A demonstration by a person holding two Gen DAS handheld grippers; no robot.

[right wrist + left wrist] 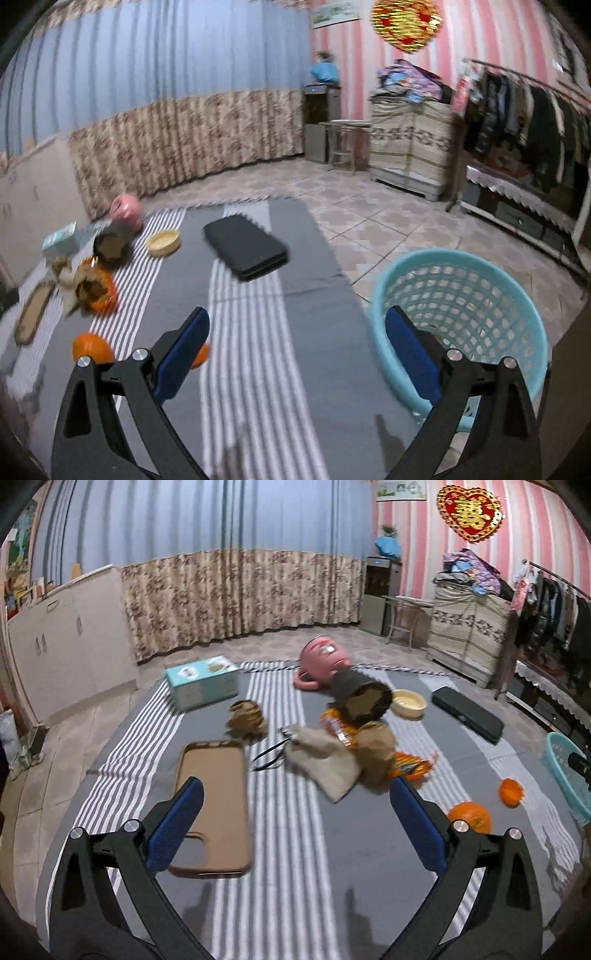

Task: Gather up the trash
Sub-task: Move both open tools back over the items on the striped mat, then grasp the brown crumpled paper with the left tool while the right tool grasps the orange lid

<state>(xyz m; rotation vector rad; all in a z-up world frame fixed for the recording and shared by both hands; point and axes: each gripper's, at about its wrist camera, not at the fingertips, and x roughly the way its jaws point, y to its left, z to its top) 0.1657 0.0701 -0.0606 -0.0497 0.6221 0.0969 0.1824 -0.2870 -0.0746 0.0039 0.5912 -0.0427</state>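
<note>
Both claws are hanging spread wide and empty above the striped grey mat (pixel 325 849), so the collecting is looking barely begun. The left claw (pixel 295 827) is hovering over the mat just short of the main heap: a crumpled orange wrapper (pixel 410 766) is lying under a brown paper wad (pixel 376 753) and a pale cloth pouch (pixel 321 764), with a dark tube (pixel 364 698) tipped over behind them. A second crumpled brown wad (pixel 247 720) is sitting apart to the left, beside a tan phone case (pixel 214 805).

The right claw (pixel 295 354) is hovering over the near edge of the mat, with the turquoise basket (pixel 476 273) standing on the floor just beside it. The basket is showing almost nothing inside (only a small dark speck near the bottom, too small to identify), so nothing clearly counts as collected.

Two pieces of orange peel (pixel 471 816) are lying on the mat between the heap and the basket. What is left, judging from this, is nearly everything: the wrapper, the paper wads and the peel, and perhaps the tube. The pink jug (pixel 323 657), yellow bowl (pixel 408 701), black case (pixel 467 714) and teal box (pixel 201 681) are probably staying put.
</note>
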